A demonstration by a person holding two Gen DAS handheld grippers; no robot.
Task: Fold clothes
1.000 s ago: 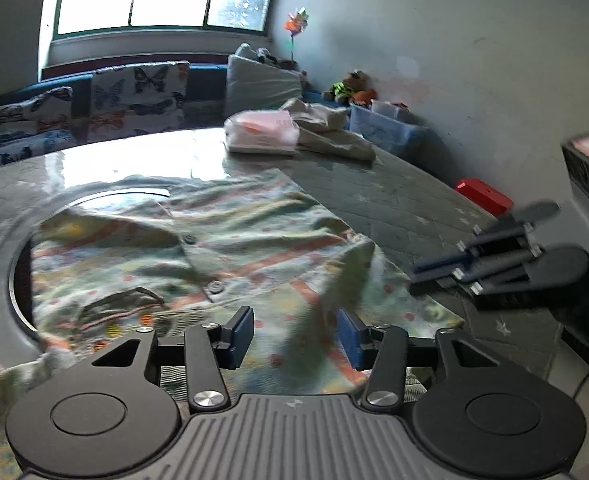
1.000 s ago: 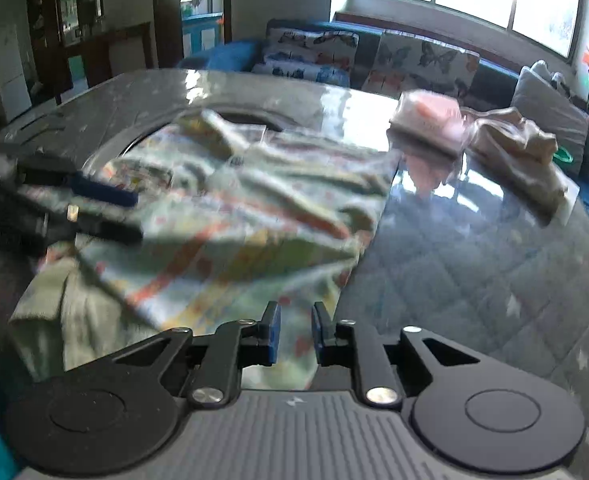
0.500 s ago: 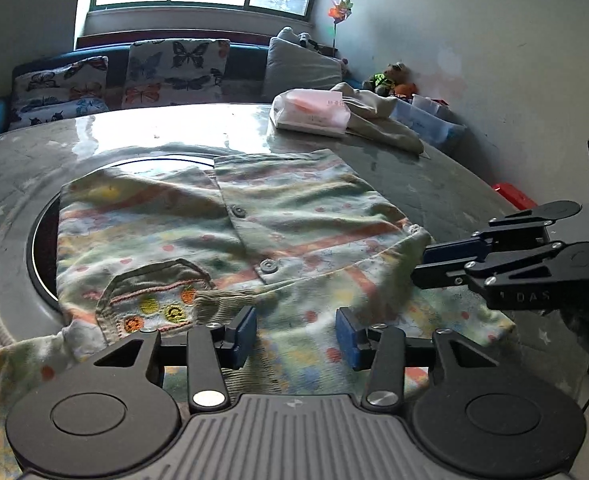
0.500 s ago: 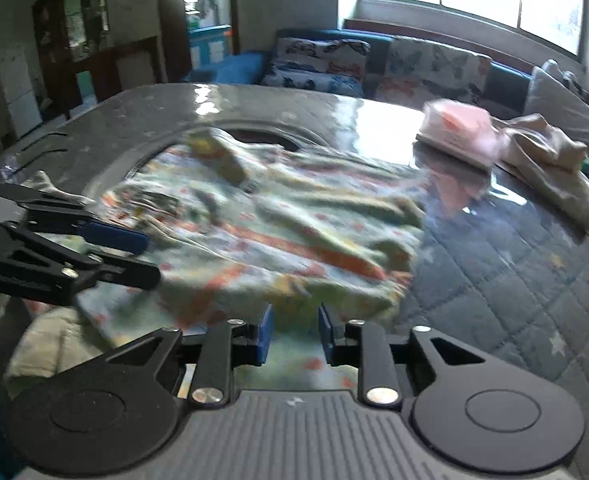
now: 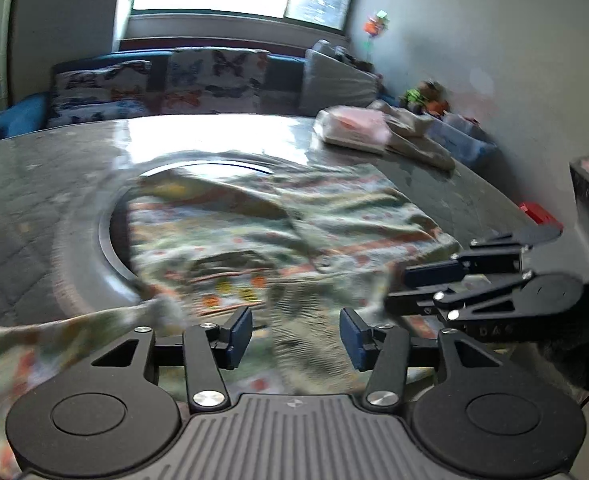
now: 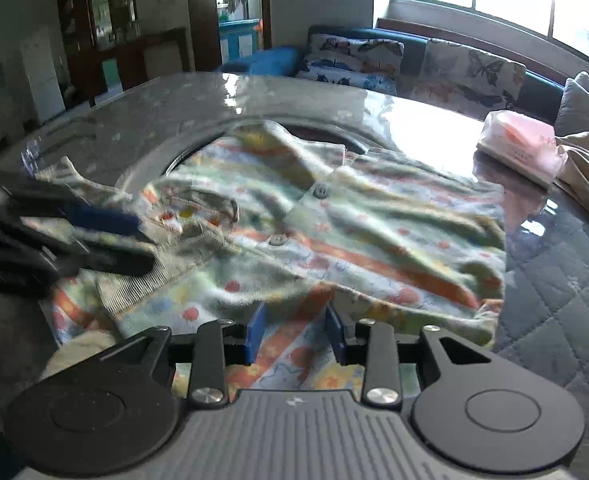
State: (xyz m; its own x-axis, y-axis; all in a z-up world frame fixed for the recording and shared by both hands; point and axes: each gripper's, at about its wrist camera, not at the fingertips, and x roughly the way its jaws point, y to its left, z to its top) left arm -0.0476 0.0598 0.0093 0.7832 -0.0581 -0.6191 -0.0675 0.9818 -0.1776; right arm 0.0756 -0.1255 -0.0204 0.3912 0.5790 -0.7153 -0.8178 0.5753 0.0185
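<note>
A pale green patterned shirt (image 6: 334,240) with orange stripes, buttons and a chest pocket lies rumpled on the grey table (image 6: 554,312). The left gripper (image 5: 296,332) and right gripper (image 6: 294,330) hover over its near hem, jaws opening wider than a second ago, gripping nothing.

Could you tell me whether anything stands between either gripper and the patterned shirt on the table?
Nothing visible does. The shirt lies directly under both the left gripper and the right gripper, whose jaws are opening with only its fabric behind the gap.
</note>
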